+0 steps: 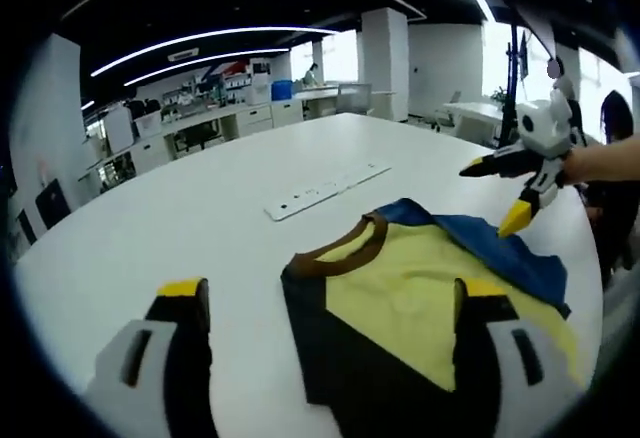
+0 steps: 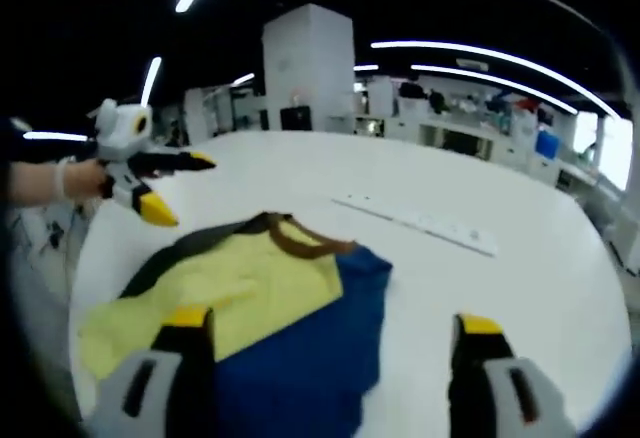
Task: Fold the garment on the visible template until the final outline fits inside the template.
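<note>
Yellow, dark and blue cloth made up the garment [image 1: 420, 308], which lay rumpled on the white surface [image 1: 200, 198] directly ahead of both of your grippers. In the left gripper view the brown-trimmed neckline faced away from you, and a blue panel was thrown over the far right edge. In the right gripper view the garment [image 2: 270, 298] showed the same blue panel spread toward you, with the yellow part bunched to the left.

Your left gripper [image 1: 330, 303] had its jaws wide apart, the right-hand one over the yellow cloth but gripping nothing that I could see. Your right gripper [image 2: 330, 333] was likewise spread, one jaw above the garment and the other above bare surface. From the left gripper view, that right gripper [image 1: 515, 193] hung above the surface just beyond the blue edge, jaws parted and empty.

A long pale strip [image 1: 325, 190] with small holes lay beyond the garment (whether it had anything to do with the template, I could not tell). No template outline was plain to me.

Judging by the loose, uneven layers, the folding looked partly begun at most; the neat final folds were not yet made.
</note>
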A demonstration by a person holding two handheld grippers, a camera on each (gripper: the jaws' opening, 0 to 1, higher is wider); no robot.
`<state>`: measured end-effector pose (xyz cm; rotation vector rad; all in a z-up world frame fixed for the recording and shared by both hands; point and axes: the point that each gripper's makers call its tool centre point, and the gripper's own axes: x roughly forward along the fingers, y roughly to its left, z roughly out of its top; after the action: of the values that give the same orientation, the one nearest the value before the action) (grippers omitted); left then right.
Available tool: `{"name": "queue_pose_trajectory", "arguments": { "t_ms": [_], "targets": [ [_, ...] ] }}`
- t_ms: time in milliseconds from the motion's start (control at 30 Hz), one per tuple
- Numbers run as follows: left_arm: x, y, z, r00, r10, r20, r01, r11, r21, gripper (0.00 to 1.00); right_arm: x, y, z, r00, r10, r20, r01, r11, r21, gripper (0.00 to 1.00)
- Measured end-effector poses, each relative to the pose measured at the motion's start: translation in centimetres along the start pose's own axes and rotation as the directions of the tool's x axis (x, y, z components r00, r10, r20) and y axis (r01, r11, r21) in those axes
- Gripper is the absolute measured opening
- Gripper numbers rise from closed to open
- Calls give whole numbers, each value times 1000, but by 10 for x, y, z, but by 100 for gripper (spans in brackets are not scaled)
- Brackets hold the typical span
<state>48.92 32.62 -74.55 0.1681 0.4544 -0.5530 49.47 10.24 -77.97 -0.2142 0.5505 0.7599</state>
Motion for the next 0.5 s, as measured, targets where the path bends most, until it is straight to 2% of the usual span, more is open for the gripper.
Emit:
{"name": "queue_pose_trajectory", "arguments": {
  "t_ms": [67,100,167,233,367,500],
  "targets": [
    [-10,-4,1,1000,-3,6,3,1000,4,99,-13,11,4,1000,12,19,-12,1000,-3,99],
    [-15,-9,3,1000,-7,12,7,1000,3,99,-27,22,7,999,21,32,-21,1000,-9,99],
    [-25,-14,2,1000,-14,21,14,1000,0,99,-33,26,9,999,29,34,-28,998,-52,94],
    [-34,-21,2,999,-19,32,18,1000,12,99,-49,43,10,998,44,40,-40,995,-95,92],
    [-52,-33,-5,999,-23,26,22,999,27,99,-70,67,5,997,62,38,-57,992,-116,90],
    [-69,-42,-11,999,-21,33,20,1000,7,99,-85,87,-6,996,84,38,-80,991,-109,88]
  ]
}}
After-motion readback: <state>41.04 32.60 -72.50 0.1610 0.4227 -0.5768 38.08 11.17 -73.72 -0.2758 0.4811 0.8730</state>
